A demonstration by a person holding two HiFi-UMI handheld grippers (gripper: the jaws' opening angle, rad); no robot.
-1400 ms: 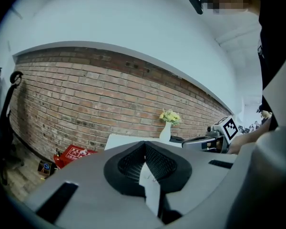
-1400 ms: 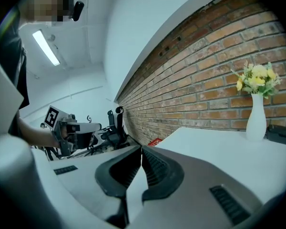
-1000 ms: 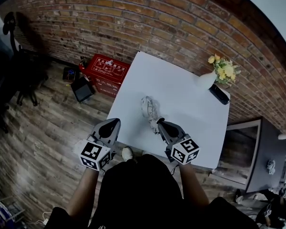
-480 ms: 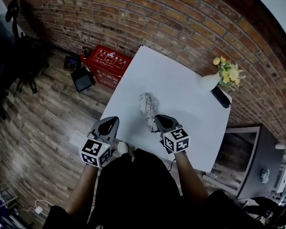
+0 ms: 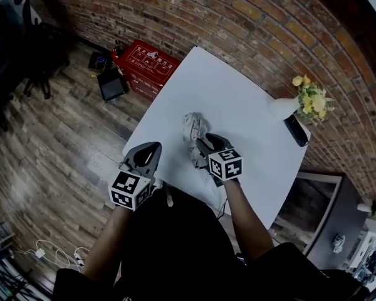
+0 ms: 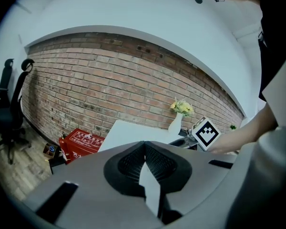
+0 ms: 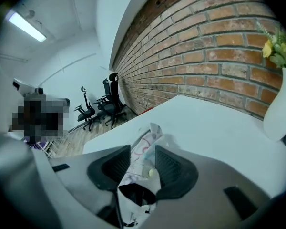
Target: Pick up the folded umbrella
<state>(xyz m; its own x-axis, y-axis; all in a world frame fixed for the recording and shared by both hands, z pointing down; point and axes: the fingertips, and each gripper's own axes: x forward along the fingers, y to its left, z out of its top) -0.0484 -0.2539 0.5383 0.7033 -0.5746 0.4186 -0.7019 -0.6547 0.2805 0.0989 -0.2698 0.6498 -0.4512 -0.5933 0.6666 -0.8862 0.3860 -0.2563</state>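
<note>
The folded umbrella [image 5: 193,129], a crumpled white bundle with a coloured print, lies on the white table [image 5: 244,99] toward its near side. My right gripper [image 5: 202,145] is low over the umbrella's near end. Its jaws are opening, and the umbrella [image 7: 145,144] lies between them without being squeezed. In the right gripper view the right gripper [image 7: 142,159] straddles the fabric, and a dark part of the umbrella sits deep between the jaws. My left gripper [image 5: 151,149] hovers at the table's near left edge, shut and empty. In its own view the left gripper [image 6: 144,144] shows its pads together.
A white vase of yellow flowers [image 5: 287,106] and a black object [image 5: 297,130] stand at the table's far right corner, by the brick wall [image 5: 238,17]. On the wooden floor to the left are a red box [image 5: 147,64] and black office chairs [image 5: 25,49]. A dark cabinet [image 5: 319,199] stands at the right.
Both grippers have come down toward the table. The right one has moved onto the umbrella's near end and its jaws have parted around it. The left one stays shut.
</note>
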